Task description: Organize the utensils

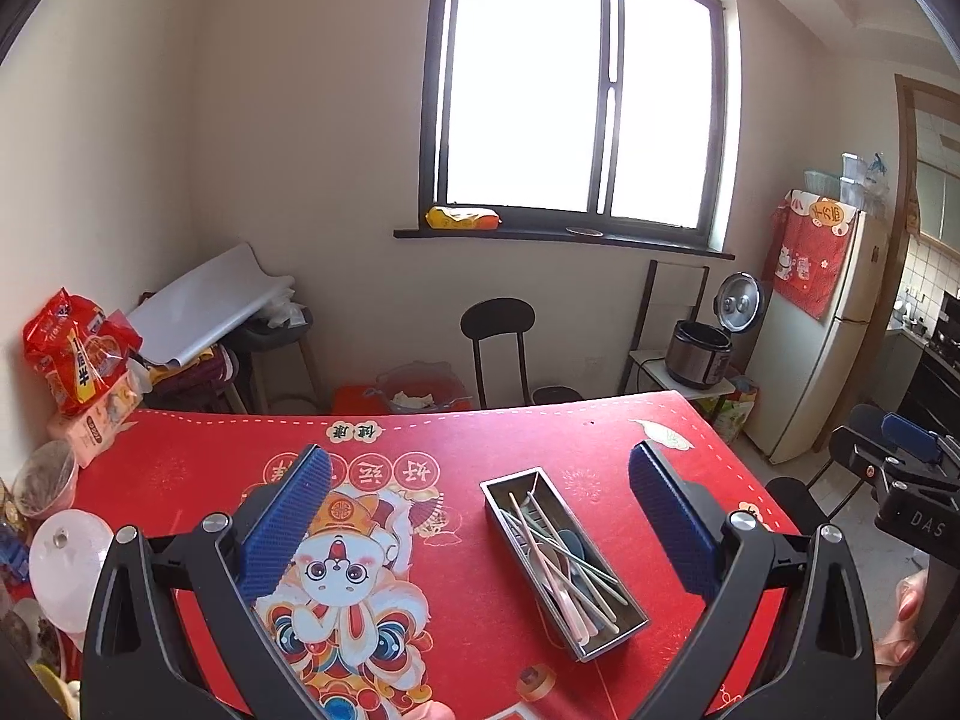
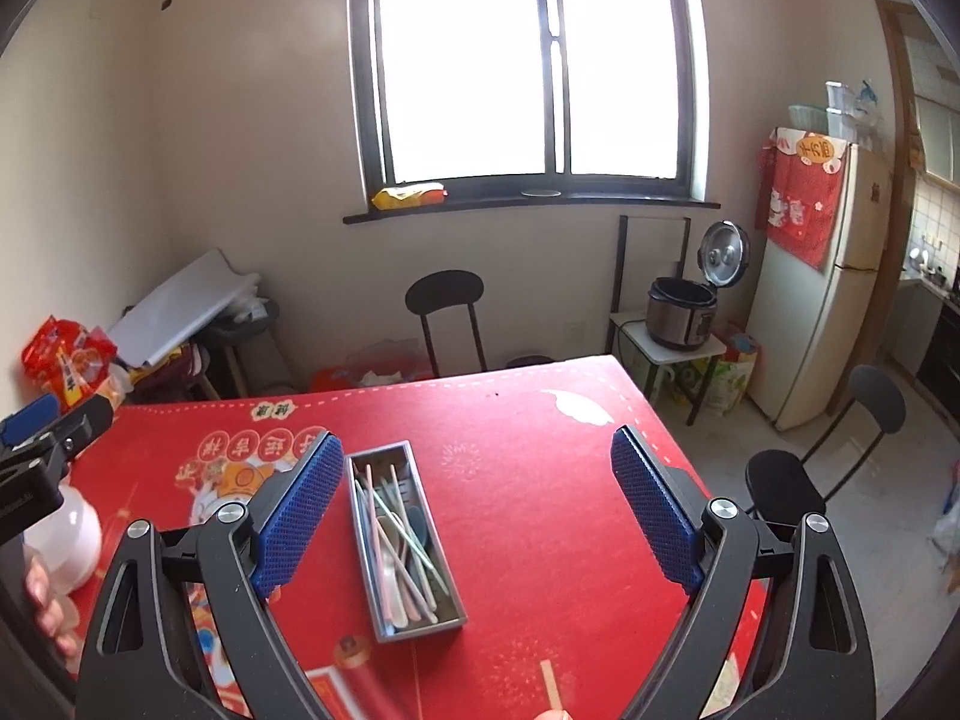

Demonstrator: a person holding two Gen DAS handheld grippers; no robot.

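Steel tray (image 1: 624, 630), one, holds pastel utensils (image 1: 570, 558), count unclear; left gripper (image 1: 480, 516) and right gripper (image 2: 474, 498) jaws spread wide, empty.

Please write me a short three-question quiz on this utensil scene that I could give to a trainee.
1. True or false: the left gripper is shut on a chopstick.
2. Where do the pastel chopsticks and spoons lie? A) loose on the red table mat B) inside the metal tray C) on the window sill
3. Fill in: in the right wrist view, the tray sits nearer the right gripper's ____ finger.

Key: 1 false, both grippers are open and hold nothing; 2 B; 3 left.
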